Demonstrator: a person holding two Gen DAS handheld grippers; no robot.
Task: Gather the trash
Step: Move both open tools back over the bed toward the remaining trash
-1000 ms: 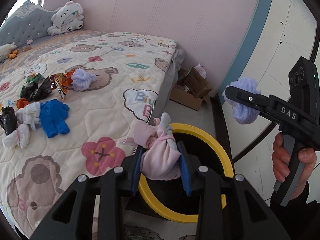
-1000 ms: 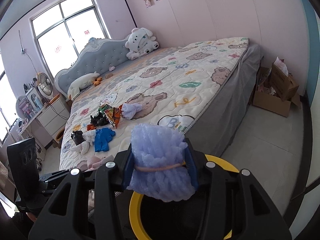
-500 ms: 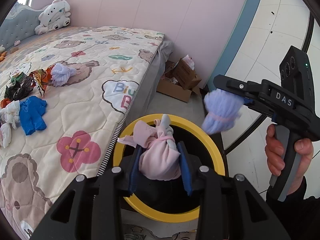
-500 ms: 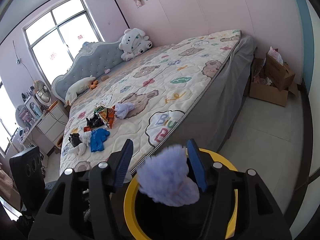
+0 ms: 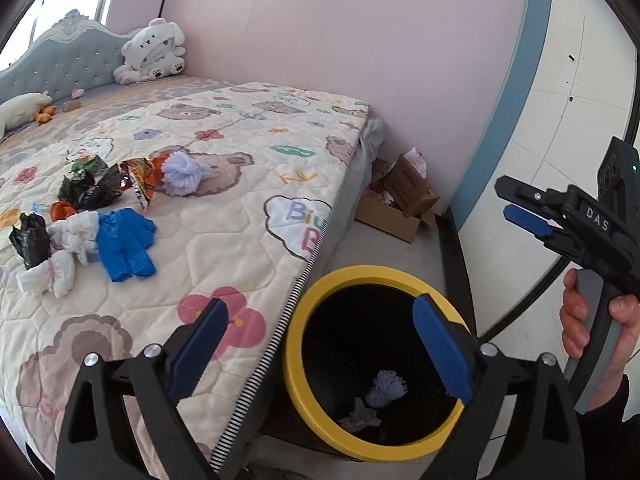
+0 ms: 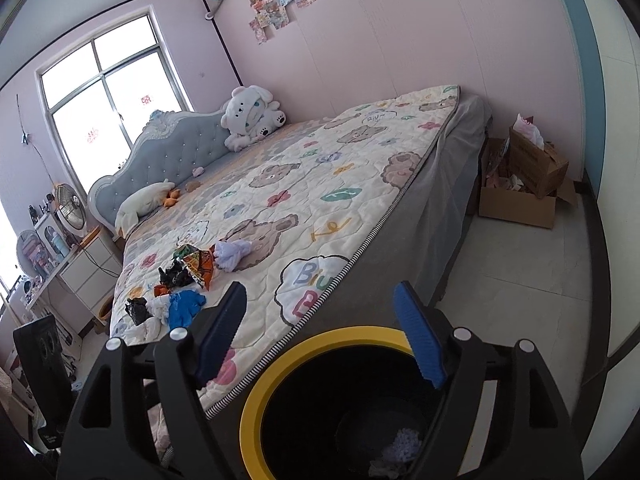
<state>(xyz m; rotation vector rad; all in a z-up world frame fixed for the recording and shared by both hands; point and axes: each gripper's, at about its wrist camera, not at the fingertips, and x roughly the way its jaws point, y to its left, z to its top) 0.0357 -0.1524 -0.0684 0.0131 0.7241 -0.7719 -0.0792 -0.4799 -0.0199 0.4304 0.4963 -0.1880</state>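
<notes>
Both hand-held grippers are tilted down over the round black bin with a yellow rim [image 5: 298, 364] standing on the floor at the near corner of the bed: the left hand-held gripper [image 5: 320, 354] and the right hand-held gripper [image 6: 320, 334] are each seen opening wide, with nothing between the blue pads. A fluffy lilac bundle [image 5: 386, 389] and a pale pink tied bundle [image 5: 360, 418] are seen lying at the bin's bottom. More crumpled trash, including a blue glove [image 5: 126, 242], is scattered on the quilted bear-print bed [image 5: 224, 216] to the left.

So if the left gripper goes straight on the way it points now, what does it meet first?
Probably the yellow-rimmed bin: the left gripper, jaws opening and empty, points into its mouth, toward the bundles inside. Depth is unclear.
</notes>
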